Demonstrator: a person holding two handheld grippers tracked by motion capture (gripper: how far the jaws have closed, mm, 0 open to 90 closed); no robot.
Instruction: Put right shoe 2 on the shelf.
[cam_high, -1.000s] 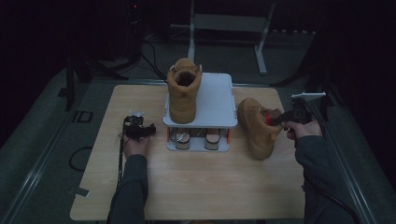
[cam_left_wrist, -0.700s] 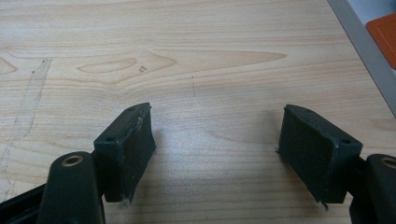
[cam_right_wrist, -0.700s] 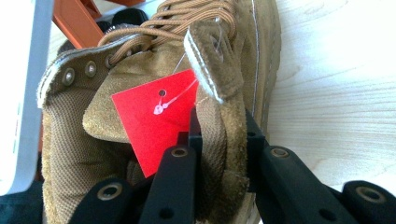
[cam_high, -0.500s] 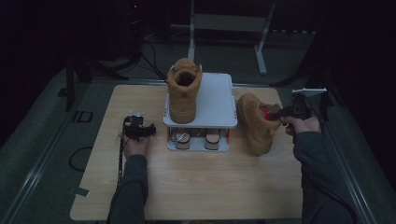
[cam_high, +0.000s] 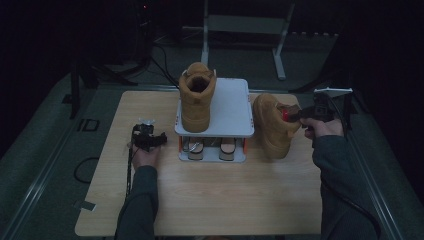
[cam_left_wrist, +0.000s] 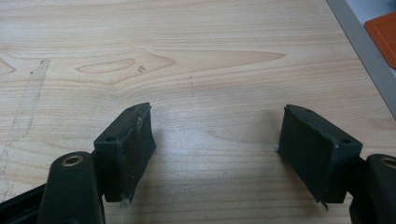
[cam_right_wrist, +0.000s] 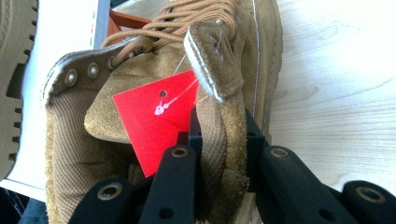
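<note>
Apparently boot collar (cam_right_wrist: 224, 135) between fingers (cam_right_wrist: 180, 177).

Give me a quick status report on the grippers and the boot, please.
Right gripper shut on the collar of the tan boot, boot beside the white rack. Left gripper open over bare table. Second boot on the rack top, right side free.
</note>
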